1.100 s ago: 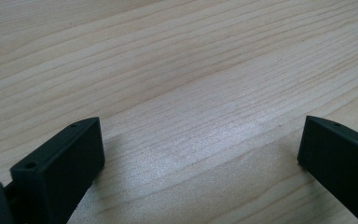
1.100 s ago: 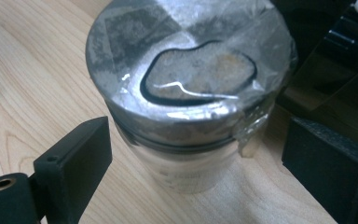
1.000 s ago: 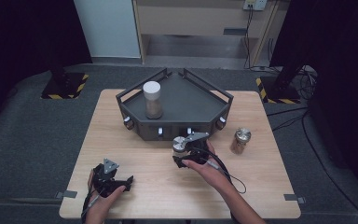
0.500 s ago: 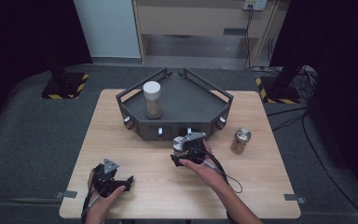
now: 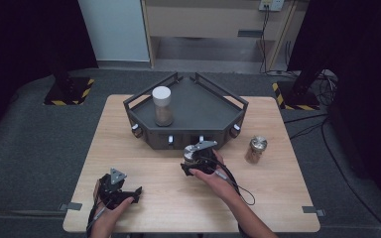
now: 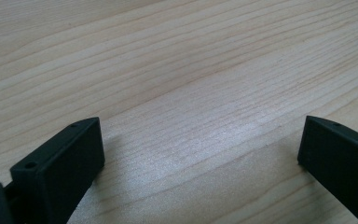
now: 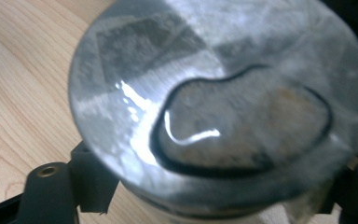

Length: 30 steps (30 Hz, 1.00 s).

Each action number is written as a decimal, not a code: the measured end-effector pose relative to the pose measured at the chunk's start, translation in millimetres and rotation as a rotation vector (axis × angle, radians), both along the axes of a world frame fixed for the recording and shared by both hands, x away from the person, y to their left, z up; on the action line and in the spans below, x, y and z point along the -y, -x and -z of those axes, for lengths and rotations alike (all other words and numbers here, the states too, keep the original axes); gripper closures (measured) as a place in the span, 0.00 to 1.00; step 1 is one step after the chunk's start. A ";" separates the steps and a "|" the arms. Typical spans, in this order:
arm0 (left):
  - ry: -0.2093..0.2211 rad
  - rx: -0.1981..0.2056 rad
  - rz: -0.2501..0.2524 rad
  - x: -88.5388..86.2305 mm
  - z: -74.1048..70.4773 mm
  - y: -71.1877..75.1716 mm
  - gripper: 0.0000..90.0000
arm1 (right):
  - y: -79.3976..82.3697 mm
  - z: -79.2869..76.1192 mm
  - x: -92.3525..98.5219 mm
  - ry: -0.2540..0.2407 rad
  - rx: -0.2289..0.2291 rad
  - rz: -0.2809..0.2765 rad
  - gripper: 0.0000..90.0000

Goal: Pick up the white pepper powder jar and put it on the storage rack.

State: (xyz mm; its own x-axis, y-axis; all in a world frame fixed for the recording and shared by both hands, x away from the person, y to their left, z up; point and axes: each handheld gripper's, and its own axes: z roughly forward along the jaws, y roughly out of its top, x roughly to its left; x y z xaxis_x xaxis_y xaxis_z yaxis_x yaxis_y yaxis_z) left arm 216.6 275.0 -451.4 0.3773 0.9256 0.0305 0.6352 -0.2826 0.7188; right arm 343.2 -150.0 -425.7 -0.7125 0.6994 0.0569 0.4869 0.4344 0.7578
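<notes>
Pale wooden table [image 5: 144,124] carried a dark angular tray [image 5: 198,119] at its far edge. Just before the tray's front wall, the right gripper [image 5: 194,157] had been closing its jaws and now pinched a silver-lidded jar [image 7: 223,107]. Near the front left corner, the left gripper [image 5: 116,191] rested with jaws spread over bare wood.
</notes>
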 end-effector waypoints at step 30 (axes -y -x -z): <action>0.001 0.000 0.002 -0.3 0.1 -0.3 0.00 | 22.9 -40.7 9.8 0.042 0.064 -0.072 0.34</action>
State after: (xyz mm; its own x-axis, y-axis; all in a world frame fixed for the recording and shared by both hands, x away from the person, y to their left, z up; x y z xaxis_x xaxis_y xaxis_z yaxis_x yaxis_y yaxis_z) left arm 216.9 275.3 -451.4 0.3791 0.9249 0.0299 0.6345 -0.2833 0.7191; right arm 320.2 -159.8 -385.0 -0.7621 0.6472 -0.0188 0.4044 0.4984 0.7668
